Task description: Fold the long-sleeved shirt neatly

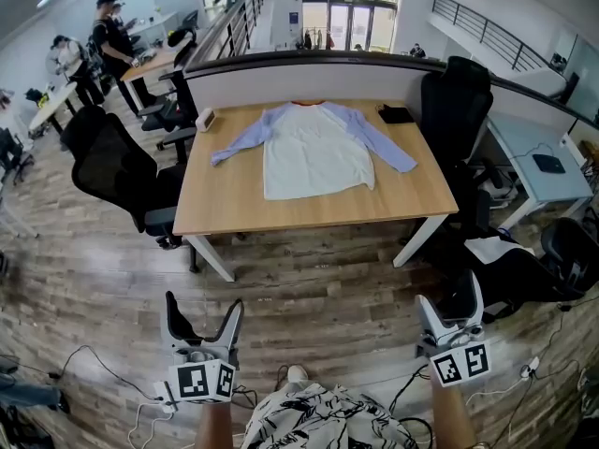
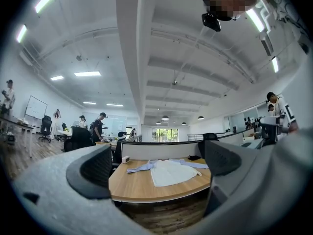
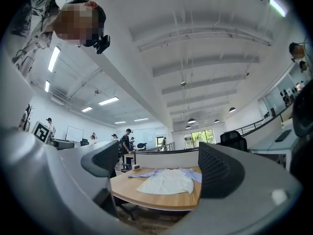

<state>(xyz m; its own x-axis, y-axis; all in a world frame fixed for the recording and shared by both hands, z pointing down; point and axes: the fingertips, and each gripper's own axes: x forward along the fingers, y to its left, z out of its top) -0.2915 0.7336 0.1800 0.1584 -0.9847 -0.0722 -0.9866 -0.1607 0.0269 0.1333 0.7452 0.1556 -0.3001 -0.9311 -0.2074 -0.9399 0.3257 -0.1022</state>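
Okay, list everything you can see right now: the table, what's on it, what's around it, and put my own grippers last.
Table: one, light wood with white legs, ahead at centre.
Long-sleeved shirt: one, white body with pale blue sleeves, flat on the table, sleeves spread.
Small box: one, white, table's far left corner.
Flat dark item: one, black, table's far right corner; can't tell what it is.
Office chairs: several, black, on both sides of the table.
People: a few, at desks far left.
Left gripper: one, grey, over the floor short of the table, jaws open, empty.
Right gripper: one, grey, over the floor short of the table, jaws open, empty.
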